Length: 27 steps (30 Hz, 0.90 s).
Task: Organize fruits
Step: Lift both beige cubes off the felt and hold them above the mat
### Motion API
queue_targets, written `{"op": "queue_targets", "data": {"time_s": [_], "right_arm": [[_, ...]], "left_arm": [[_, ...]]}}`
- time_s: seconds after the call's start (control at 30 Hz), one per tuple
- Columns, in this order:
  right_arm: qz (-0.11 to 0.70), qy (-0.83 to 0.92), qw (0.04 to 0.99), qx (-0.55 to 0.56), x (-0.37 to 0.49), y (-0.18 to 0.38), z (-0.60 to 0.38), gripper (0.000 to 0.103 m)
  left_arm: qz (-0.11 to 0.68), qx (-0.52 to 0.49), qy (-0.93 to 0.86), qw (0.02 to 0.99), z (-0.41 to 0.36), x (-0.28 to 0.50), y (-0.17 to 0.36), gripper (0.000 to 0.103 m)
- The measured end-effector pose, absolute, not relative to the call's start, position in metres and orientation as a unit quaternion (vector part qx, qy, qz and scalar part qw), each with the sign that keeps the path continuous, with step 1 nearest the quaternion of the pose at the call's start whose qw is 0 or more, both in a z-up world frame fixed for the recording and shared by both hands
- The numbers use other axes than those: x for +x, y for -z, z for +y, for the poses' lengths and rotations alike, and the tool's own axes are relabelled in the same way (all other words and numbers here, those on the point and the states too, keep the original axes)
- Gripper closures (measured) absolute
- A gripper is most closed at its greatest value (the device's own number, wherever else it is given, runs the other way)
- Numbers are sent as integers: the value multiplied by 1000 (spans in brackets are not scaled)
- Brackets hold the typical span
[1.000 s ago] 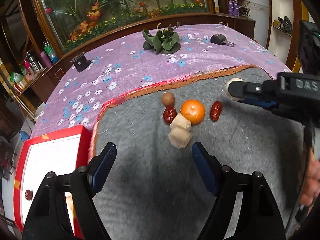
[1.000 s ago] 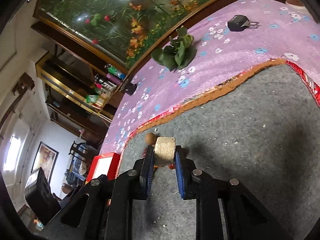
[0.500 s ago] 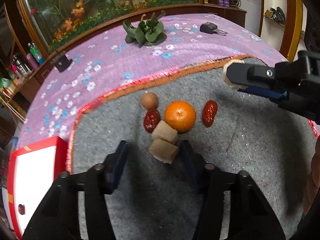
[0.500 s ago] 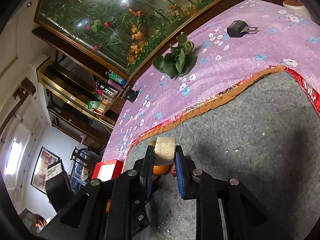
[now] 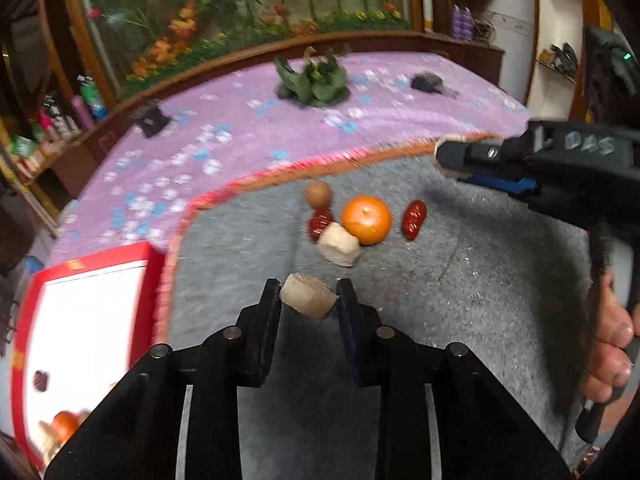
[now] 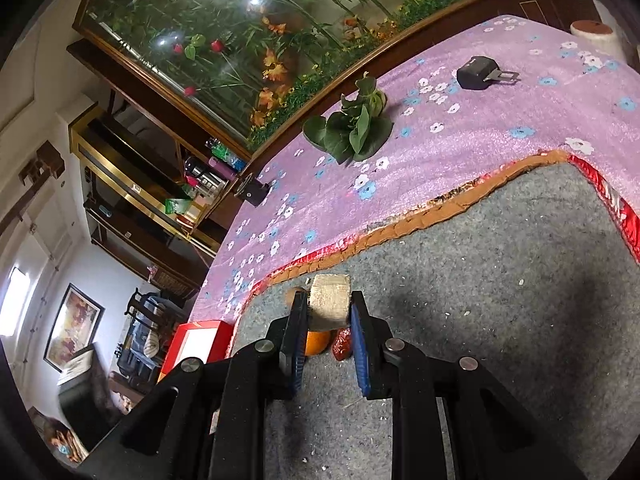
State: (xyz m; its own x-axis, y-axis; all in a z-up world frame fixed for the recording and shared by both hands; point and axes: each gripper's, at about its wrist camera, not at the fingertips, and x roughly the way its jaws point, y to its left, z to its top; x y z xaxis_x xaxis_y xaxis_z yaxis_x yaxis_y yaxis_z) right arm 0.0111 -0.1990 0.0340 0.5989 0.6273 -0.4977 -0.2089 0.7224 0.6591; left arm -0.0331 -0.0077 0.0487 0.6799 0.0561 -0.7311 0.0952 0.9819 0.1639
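Note:
My left gripper (image 5: 308, 300) is shut on a tan fruit chunk (image 5: 307, 301), lifted off the grey mat (image 5: 460, 300). On the mat ahead lie another pale chunk (image 5: 339, 244), an orange (image 5: 366, 219), two red dates (image 5: 414, 219) (image 5: 319, 222) and a brown round fruit (image 5: 318, 195). My right gripper (image 6: 329, 312) is shut on a second tan chunk (image 6: 329, 300) and hovers above the mat; it shows at the right in the left wrist view (image 5: 448, 158). The orange (image 6: 318, 342) and a date (image 6: 343, 346) lie below it.
A red-rimmed white tray (image 5: 84, 320) with fruit in its near corner sits at the mat's left, also in the right wrist view (image 6: 196, 340). On the purple flowered cloth (image 5: 240, 136) are a leafy green plant (image 5: 314, 80) and two small black objects (image 5: 152, 120) (image 5: 428, 82).
My left gripper moved forward, shut on the nearer tan chunk and lifted it back from the pile. My right gripper kept holding its chunk, drifting slightly.

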Motion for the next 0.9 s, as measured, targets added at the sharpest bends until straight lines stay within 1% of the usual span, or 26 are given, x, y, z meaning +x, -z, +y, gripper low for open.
{"op": "queue_targets", "data": {"time_s": [0.13, 0.33, 0.67, 0.9], "right_arm": [[375, -247, 852, 271, 10, -35, -196, 83], [366, -247, 860, 254, 7, -38, -192, 83], [327, -219, 898, 198, -7, -48, -188, 83], [323, -236, 889, 224, -34, -51, -191, 83]], "left_arm": [[367, 105, -32, 924, -2, -57, -67, 78], [333, 90, -66, 936, 11, -92, -87, 77], [325, 61, -66, 942, 27, -121, -93, 77], [325, 55, -56, 942, 30, -134, -90, 77]]}}
